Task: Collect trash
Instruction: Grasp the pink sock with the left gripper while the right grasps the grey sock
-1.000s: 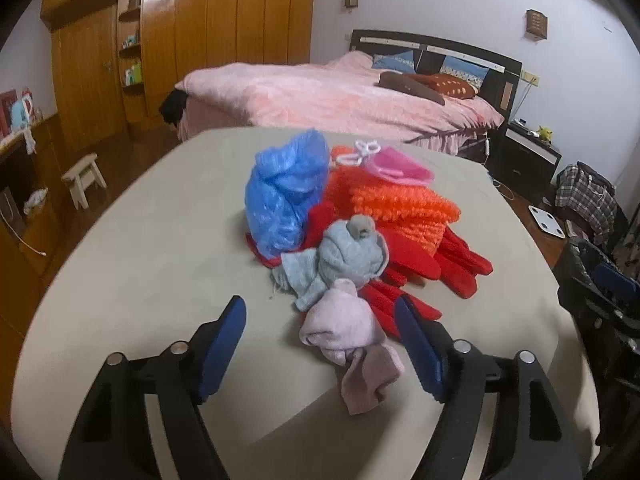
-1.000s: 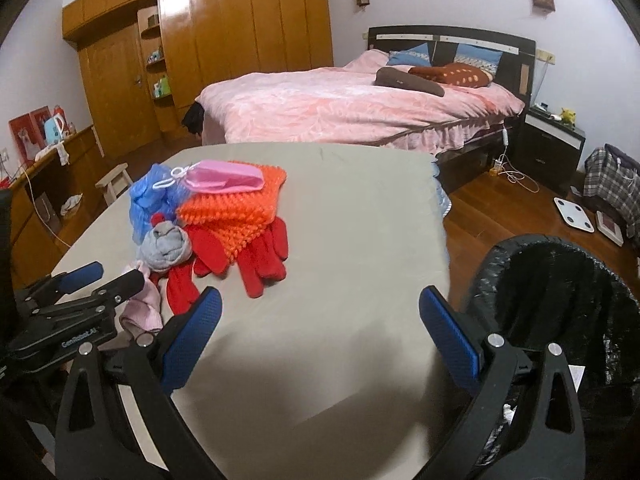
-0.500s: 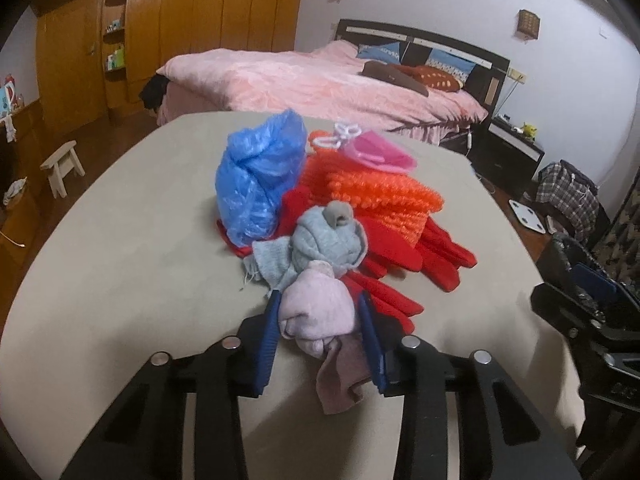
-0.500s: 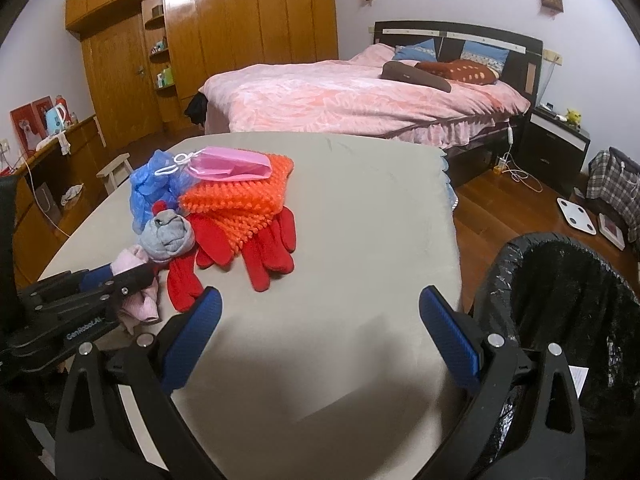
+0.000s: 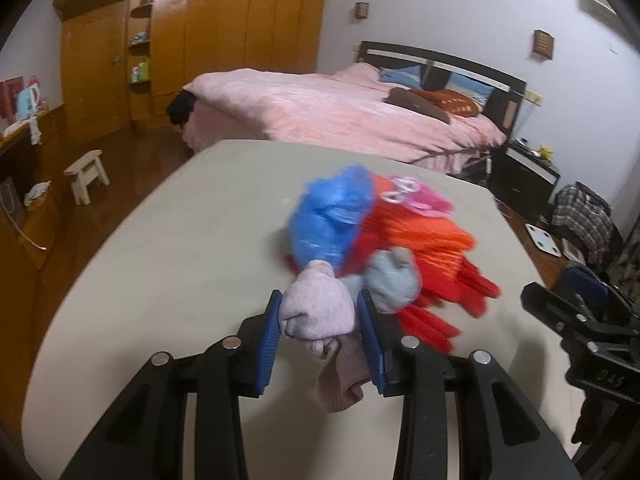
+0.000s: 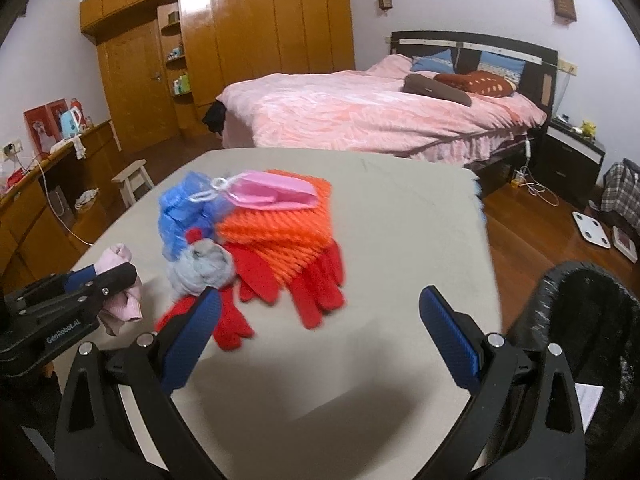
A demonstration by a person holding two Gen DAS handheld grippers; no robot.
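Your left hand-held gripper [image 5: 320, 332] is clenched on the pale pink sock [image 5: 318, 312], blue pads pressing both sides of the bundle, its loose tail drooping below the jaws. The jaws have just been closing, and the sock is what sits between them. In the right wrist view the sock looks lifted just off the beige surface [image 6: 400, 240], though blur makes that hard to be sure of.

To do this step well, I'd say keep the squeeze steady and raise the sock clear before you swing; the grey sock [image 5: 390, 286] sits just beside it at about two o'clock and could snag and drag along. Then carry across to the black-lined bin [image 6: 580, 320], which stands off the surface's right edge, at four o'clock in the right wrist view. Watch that dangling tail over the rim.

Your right hand-held gripper [image 6: 320, 344] is released, jaws wide, nothing between them, hovering over bare surface.

Further out lies the rest of the pile: red gloves [image 6: 316, 296], the orange knit piece [image 6: 280, 236], the blue plastic bag [image 5: 332, 216], and the pink mask [image 6: 272, 194] on top at twelve o'clock.

Writing: white lettering on the left tool's body, seen from the right wrist, reads roughly "GenRobot.AI". Nothing else is legible.
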